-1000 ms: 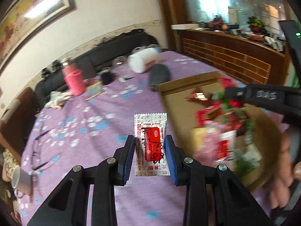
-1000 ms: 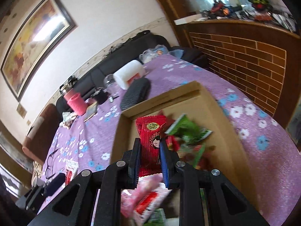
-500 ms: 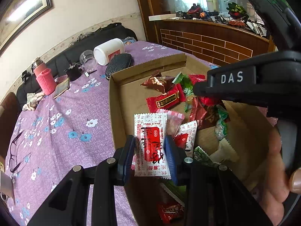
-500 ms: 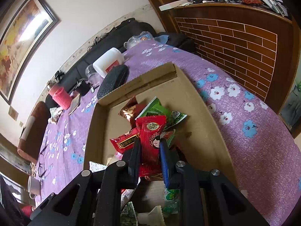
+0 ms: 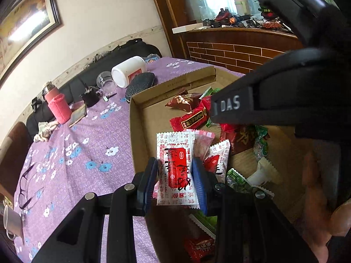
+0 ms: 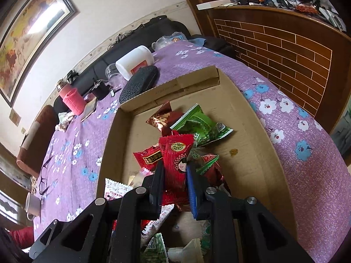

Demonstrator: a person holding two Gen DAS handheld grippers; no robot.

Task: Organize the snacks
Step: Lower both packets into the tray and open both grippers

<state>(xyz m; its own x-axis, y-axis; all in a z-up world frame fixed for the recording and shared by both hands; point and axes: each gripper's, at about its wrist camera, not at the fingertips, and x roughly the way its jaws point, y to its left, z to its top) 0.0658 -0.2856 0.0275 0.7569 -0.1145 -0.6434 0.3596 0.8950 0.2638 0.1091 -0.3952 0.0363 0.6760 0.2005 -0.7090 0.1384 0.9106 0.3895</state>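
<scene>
- The cardboard box is brown paperboard, matt and a little rough.
- The red snack packet is glossy plastic film; the white snack packet is also shiny film with printed letters.
- The tabletop has a purple cloth with flowers, matt and woven.
- The left hand-held gripper is matt black plastic with ribbed blue pads and bright metal bolts.
- The white jar is smooth plastic.
</scene>
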